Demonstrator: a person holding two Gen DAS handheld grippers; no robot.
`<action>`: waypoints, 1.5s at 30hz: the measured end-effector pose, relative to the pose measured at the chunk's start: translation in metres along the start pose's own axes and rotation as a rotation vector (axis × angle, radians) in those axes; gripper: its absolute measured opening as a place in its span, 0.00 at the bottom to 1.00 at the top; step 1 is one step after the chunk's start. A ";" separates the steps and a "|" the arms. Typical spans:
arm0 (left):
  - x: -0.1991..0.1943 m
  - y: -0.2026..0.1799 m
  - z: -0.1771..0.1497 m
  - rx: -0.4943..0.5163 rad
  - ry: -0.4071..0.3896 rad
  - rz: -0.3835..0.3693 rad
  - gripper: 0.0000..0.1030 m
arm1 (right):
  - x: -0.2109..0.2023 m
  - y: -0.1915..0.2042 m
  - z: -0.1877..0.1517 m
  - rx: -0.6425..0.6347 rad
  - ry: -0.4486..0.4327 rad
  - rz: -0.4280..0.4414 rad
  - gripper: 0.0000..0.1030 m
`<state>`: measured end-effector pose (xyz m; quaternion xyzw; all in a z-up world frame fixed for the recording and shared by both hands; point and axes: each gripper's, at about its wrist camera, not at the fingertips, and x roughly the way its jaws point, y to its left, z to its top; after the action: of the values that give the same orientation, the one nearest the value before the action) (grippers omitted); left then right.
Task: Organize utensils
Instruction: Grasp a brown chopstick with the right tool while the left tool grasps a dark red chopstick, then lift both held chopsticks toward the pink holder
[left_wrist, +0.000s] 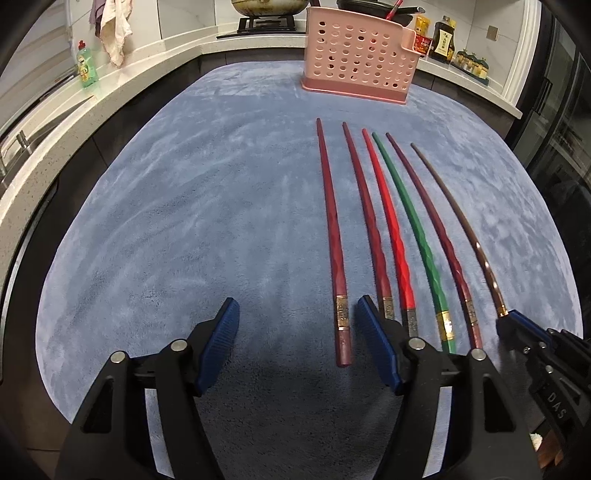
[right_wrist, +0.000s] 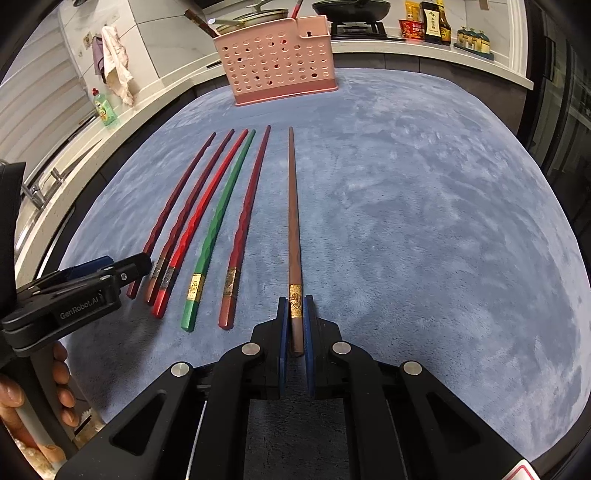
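Observation:
Several chopsticks lie side by side on a blue cloth (left_wrist: 184, 221), tips pointing at a pink perforated utensil holder (left_wrist: 358, 66) at the far end. My right gripper (right_wrist: 295, 306) is shut on the handle end of the brown chopstick (right_wrist: 293, 221), the rightmost one. Beside it lie a dark red one (right_wrist: 247, 221), a green one (right_wrist: 221, 221), a bright red one (right_wrist: 199, 218) and two more dark red ones. My left gripper (left_wrist: 297, 314) is open and empty, low over the cloth, its right finger (left_wrist: 376, 339) beside the handle of the leftmost chopstick (left_wrist: 332, 236).
The holder (right_wrist: 277, 62) holds a couple of utensils. A white counter runs around the cloth with a green soap bottle (left_wrist: 86, 64), a hanging rag (left_wrist: 116, 29), a stove with pans and sauce bottles (left_wrist: 443, 37). A sink tap (right_wrist: 33, 192) is at left.

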<state>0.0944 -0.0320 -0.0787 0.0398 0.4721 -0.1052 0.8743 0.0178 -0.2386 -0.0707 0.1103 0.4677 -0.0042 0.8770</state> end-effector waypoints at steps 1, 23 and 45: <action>0.000 0.000 0.000 0.003 -0.001 0.003 0.57 | 0.000 0.000 0.000 0.003 0.000 0.002 0.07; -0.003 -0.001 0.002 0.015 0.008 -0.019 0.08 | -0.007 -0.002 0.003 0.009 -0.015 0.004 0.07; -0.085 0.004 0.091 0.003 -0.155 -0.068 0.07 | -0.102 -0.018 0.109 0.046 -0.295 0.045 0.07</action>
<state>0.1247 -0.0309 0.0427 0.0166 0.4040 -0.1382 0.9041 0.0477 -0.2871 0.0679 0.1390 0.3309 -0.0116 0.9333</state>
